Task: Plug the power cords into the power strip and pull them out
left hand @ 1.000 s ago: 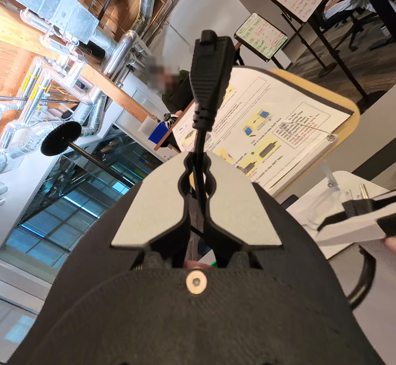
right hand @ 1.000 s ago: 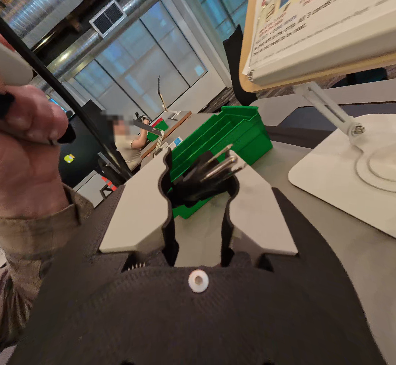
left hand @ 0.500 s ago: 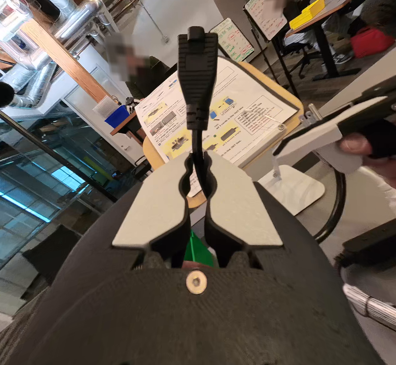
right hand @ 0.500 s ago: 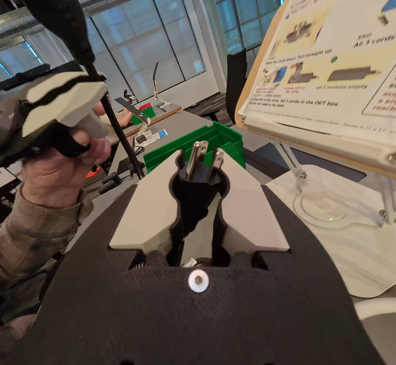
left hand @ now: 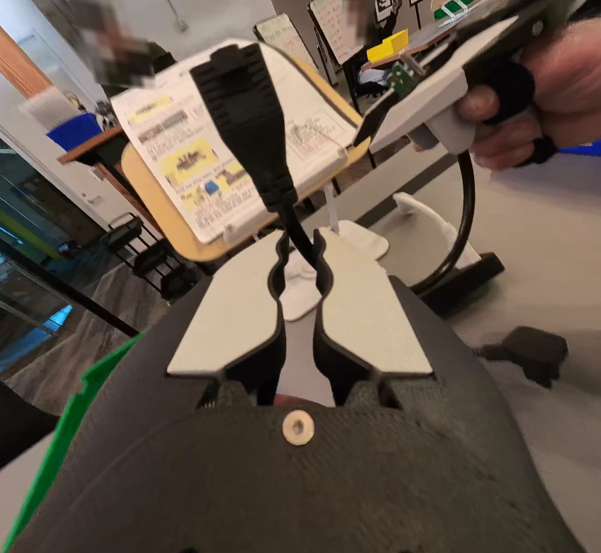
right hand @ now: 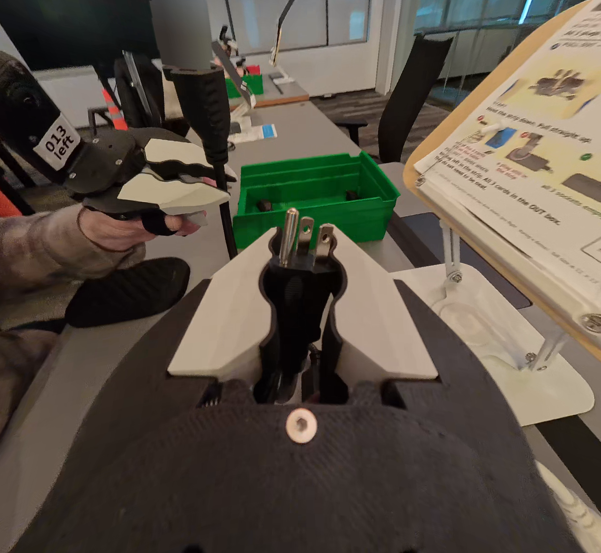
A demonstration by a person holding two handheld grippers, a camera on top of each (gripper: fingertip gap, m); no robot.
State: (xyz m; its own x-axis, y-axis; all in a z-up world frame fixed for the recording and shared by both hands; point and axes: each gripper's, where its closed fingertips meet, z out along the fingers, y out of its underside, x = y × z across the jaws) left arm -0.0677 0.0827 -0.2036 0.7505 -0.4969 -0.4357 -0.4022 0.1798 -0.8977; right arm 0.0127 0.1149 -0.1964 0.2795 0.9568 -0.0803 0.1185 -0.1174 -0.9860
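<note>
One black power cord is held at both ends above the grey table (right hand: 195, 245). My left gripper (left hand: 300, 238) is shut on the thin cable just below the cord's ribbed black connector (left hand: 240, 121), which sticks up past the fingertips and leans left. My right gripper (right hand: 305, 235) is shut on the cord's black three-prong plug (right hand: 300, 280), with the prongs pointing forward and up. The right wrist view shows the left gripper (right hand: 227, 180) at the left, holding the connector (right hand: 201, 108) upright. The left wrist view shows the right gripper (left hand: 367, 128) at the upper right, with the cable looping down below it.
A green bin (right hand: 309, 222) with small black items in it stands ahead on the table, and its edge (left hand: 81, 407) shows at lower left. An instruction board (right hand: 520, 163) on a white base (right hand: 487, 342) stands to the right. A black pad (right hand: 130, 290) lies at the left. Chairs and desks stand behind. The grippers' ends are close to 9 centimetres from one another.
The left gripper has tipped down from the ceiling towards the table, and its connector now leans left. The right gripper has turned so that the plug's prongs stand upright. The two grippers are closer together.
</note>
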